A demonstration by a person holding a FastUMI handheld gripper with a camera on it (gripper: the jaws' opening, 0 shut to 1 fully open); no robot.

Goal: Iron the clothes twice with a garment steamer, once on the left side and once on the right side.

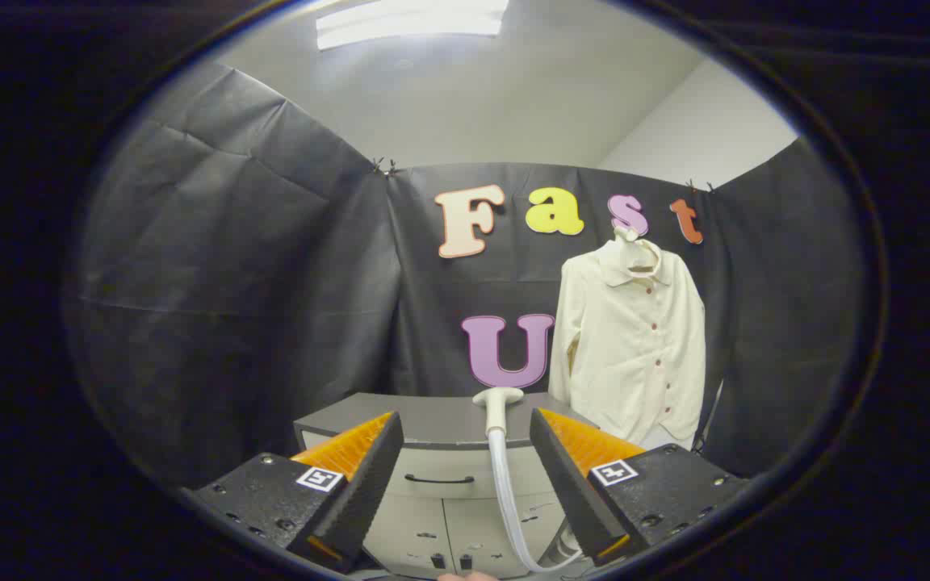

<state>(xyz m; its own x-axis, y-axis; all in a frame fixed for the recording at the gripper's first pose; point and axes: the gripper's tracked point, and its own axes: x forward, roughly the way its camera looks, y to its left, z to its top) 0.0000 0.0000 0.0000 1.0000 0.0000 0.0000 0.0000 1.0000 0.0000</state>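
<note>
Gripper view: gripper (pixel 465 452) spread wide — steamer head (pixel 498 406) between, shirt (pixel 630 343) beyond.

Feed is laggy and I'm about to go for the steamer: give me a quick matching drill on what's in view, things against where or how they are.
Things:
1. steamer head
2. shirt
3. gripper
4. cabinet

Places/states:
A. hanging on the booth wall
B. open, holding nothing
C. standing on the cabinet top, hose trailing down
D. beyond the fingers, grey top, handled drawer

Pairs: 1-C, 2-A, 3-B, 4-D
</note>
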